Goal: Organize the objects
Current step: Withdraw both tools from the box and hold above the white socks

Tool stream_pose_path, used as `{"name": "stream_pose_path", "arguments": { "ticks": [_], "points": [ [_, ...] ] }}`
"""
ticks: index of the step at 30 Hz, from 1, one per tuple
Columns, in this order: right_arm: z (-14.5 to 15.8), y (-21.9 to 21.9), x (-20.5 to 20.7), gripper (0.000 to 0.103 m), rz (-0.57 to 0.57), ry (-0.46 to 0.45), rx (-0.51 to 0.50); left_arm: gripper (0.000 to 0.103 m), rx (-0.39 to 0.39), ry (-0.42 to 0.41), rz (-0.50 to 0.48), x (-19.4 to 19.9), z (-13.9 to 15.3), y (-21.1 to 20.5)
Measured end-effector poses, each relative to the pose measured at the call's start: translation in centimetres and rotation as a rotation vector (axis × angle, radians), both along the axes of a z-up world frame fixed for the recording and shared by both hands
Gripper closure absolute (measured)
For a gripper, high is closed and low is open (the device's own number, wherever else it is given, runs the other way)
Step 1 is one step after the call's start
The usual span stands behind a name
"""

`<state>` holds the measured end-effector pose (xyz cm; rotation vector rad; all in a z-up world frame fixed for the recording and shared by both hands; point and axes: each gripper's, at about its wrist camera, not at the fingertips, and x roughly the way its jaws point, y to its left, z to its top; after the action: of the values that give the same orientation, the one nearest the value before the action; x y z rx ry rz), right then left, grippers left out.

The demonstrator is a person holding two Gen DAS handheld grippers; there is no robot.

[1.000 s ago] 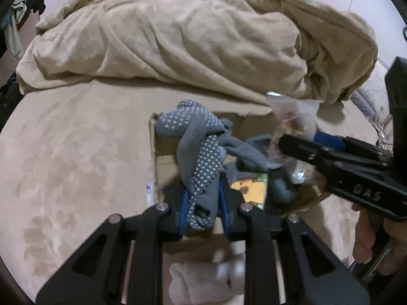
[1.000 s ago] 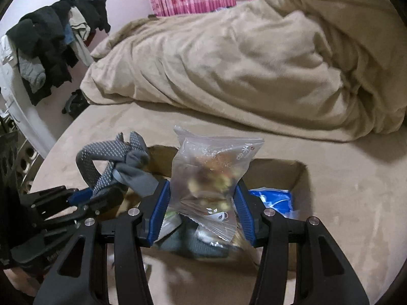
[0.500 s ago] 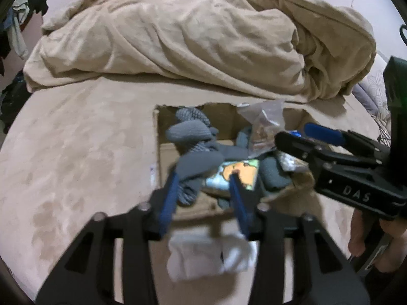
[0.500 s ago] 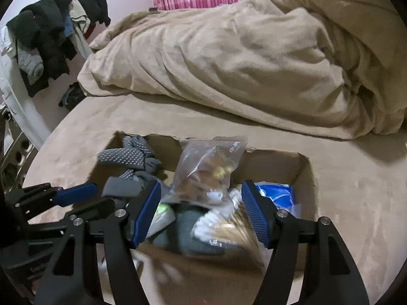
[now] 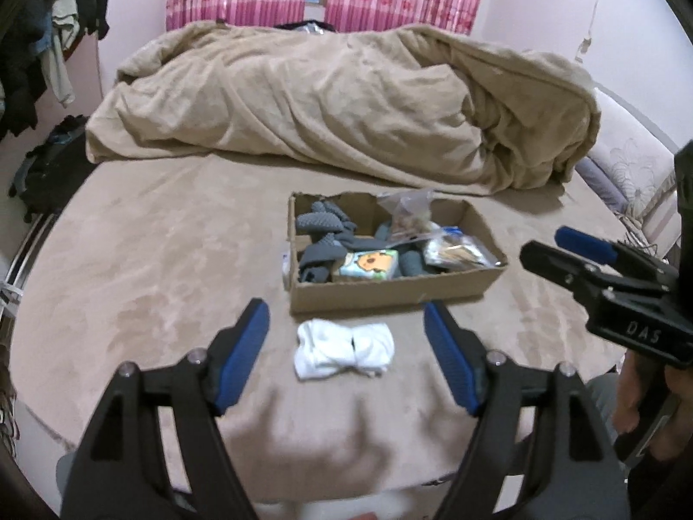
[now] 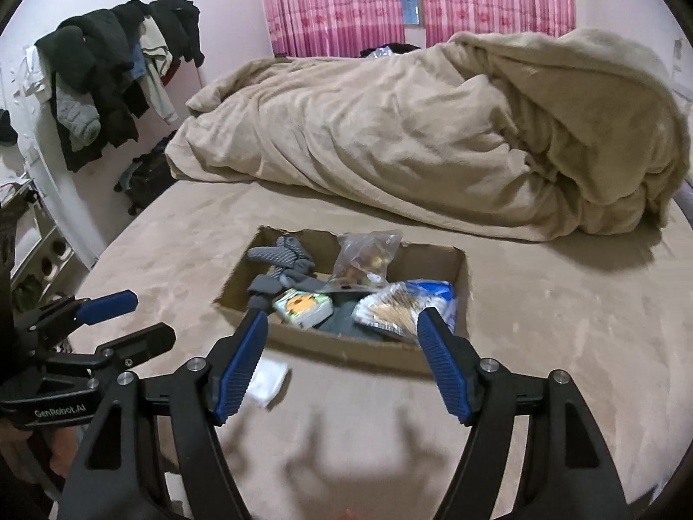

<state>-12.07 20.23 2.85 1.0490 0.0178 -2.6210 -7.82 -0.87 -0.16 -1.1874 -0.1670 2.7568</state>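
Observation:
A shallow cardboard box lies on the tan bed. Inside it are grey dotted gloves, a clear snack bag, a small yellow-green pack and a bag of sticks. A white sock bundle rests on the bed in front of the box. My left gripper hangs above the socks, its jaws opening with nothing between them. My right gripper is raised before the box, jaws opening and bare.
A heaped tan duvet fills the far half of the bed. Clothes hang on a rack at the left wall, with a dark bag on the floor. Pink curtains cover the window. A person's hand holds the right gripper.
The left gripper let go of the grey gloves and the right let go of the snack bag; both now lie in the box. Both grippers opened and drew back and up.

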Motion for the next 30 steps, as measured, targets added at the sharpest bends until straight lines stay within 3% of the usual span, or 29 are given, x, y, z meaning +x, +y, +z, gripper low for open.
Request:
{"name": "stream_pose_path", "arguments": {
  "ticks": [3,12,30],
  "points": [
    [1.3,0.7,2.0,0.028,-0.023,0.007,-0.015,0.02,0.006,0.029,0.009,1.8,1.4,0.1],
    [2.7,1.7,6.3,0.028,-0.038,0.007,-0.001,0.019,0.017,0.028,0.001,5.8,2.7,0.6],
    [-1.4,2.3,7.6,0.028,-0.059,-0.095,0.021,0.019,-0.035,-0.108,0.001,6.4,-2.5,0.9]
  ]
}}
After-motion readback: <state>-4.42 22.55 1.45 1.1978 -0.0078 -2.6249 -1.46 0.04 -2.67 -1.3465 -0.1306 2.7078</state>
